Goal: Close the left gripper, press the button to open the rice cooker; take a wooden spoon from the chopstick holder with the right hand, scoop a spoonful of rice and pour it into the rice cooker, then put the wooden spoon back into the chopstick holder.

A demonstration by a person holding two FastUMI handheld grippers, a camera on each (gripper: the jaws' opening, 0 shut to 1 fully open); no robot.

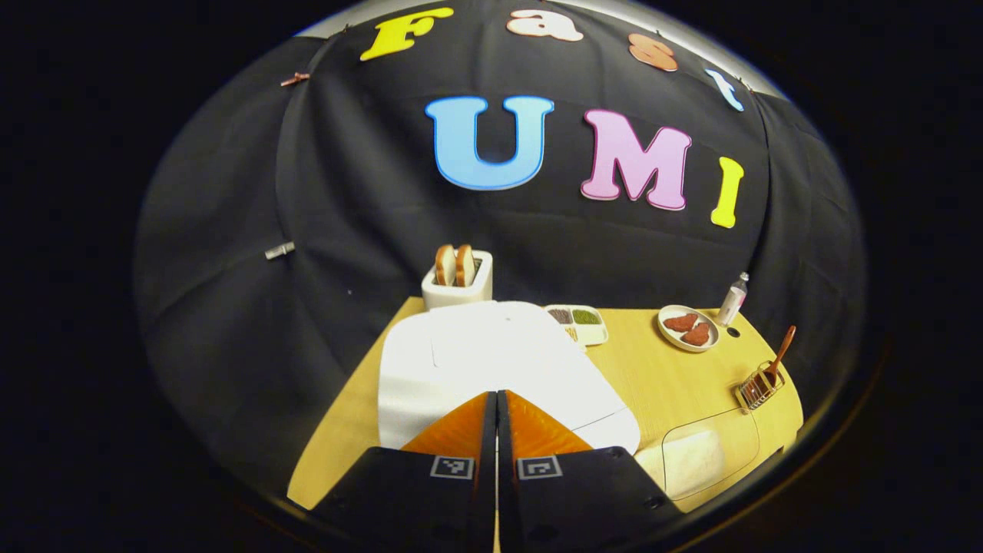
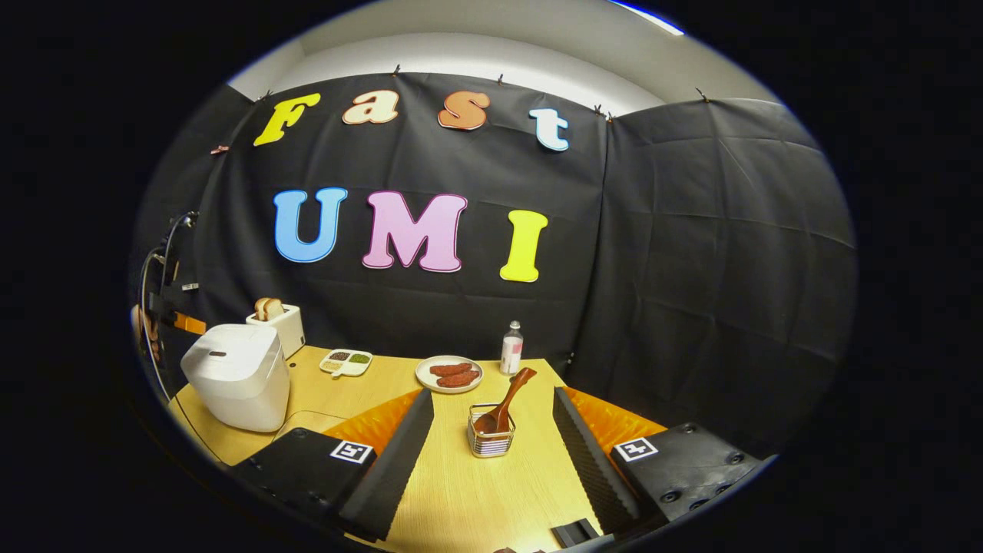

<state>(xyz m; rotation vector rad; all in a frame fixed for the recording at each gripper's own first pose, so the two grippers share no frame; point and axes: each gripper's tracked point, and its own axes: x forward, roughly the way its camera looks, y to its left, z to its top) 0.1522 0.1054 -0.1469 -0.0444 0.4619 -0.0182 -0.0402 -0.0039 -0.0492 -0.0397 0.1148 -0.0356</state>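
The left gripper point(image 1: 497, 399), jaws clenched, hangs over the closed rice cooker point(image 1: 491, 361). The right gripper point(image 2: 491, 418), jaws released, faces the wooden spoon point(image 2: 503, 403) in the chopstick holder point(image 2: 491, 443), free surface point(image 2: 491, 499) around.

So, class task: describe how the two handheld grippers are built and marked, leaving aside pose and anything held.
Each gripper has two black blocky finger carriers, each bearing a small square black-and-white tag. On the left gripper the fingers taper to a point. On the right gripper the fingers' inner faces are ridged like a saw edge, and the carriers show round screw heads.
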